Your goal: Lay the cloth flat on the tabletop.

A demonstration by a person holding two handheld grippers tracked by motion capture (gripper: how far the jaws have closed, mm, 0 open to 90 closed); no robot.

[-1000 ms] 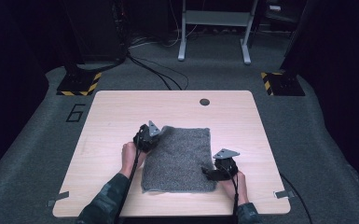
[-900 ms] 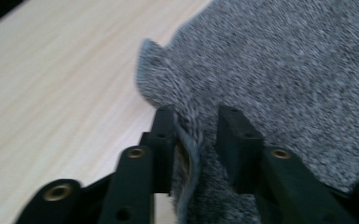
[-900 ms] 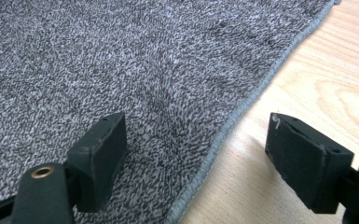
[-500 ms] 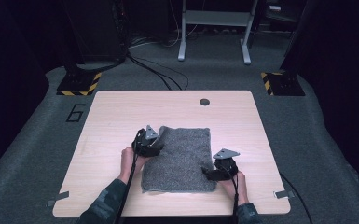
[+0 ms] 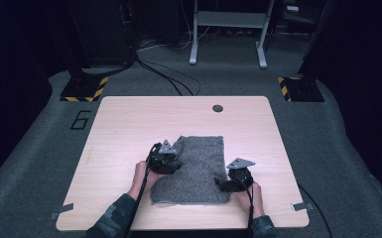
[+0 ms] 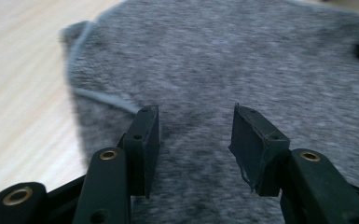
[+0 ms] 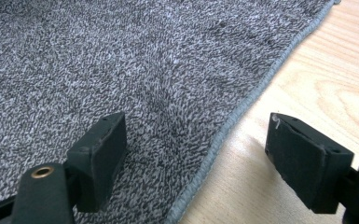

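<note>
table (image 5: 129,124): pale wood, a dark round hole near its far edge.
towel (image 5: 198,168): grey, lying mid-table toward the person; far-left corner folded in over the cloth.
left gripper (image 6: 196,135): over the folded part, jaws just opened, nothing between them.
right gripper (image 7: 196,154): jaws wide, straddling the towel's right hem, one on cloth, one over wood; not gripping.
risk: the released fold may spring back, or the right jaws closing could bunch the hem and skew the fold.

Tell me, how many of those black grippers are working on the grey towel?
2. The left gripper sits over the grey towel at its folded left edge, jaws open. The right gripper rests at the towel's near right edge, jaws open astride the hem.
</note>
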